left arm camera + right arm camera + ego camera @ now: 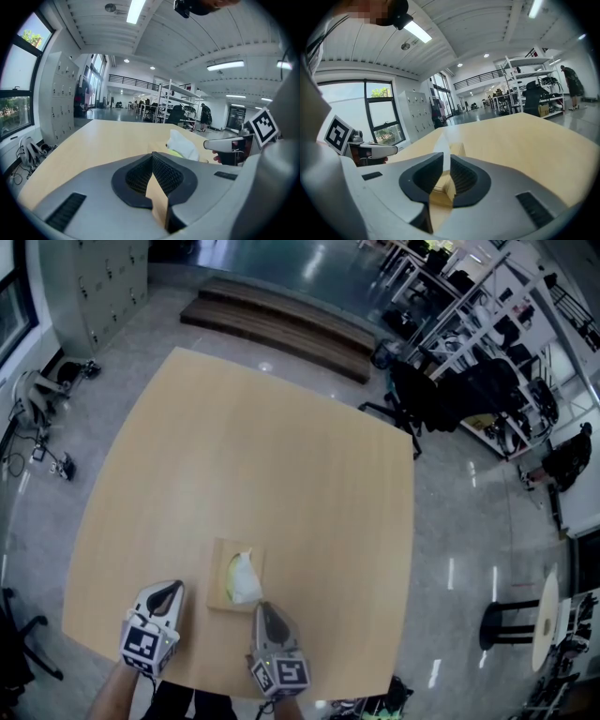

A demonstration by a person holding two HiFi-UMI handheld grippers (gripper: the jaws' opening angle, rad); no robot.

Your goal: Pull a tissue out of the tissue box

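Observation:
A flat tan tissue box (217,589) lies on the wooden table (281,446) near its front edge, with a white tissue (244,579) standing up from its slot. My right gripper (264,607) is at the box's near right corner. In the right gripper view its jaws (444,157) stand a narrow gap apart, and the tissue (440,143) rises in that gap and just beyond it, with the box (457,148) behind. My left gripper (169,589) rests left of the box. Its jaws (152,157) are shut and empty, with the tissue (183,144) ahead to the right.
Beyond the table's far edge are wooden steps (281,320), black chairs (422,395) and shelving with desks. A black stool (516,620) stands on the floor to the right. Grey lockers (103,282) line the back left wall.

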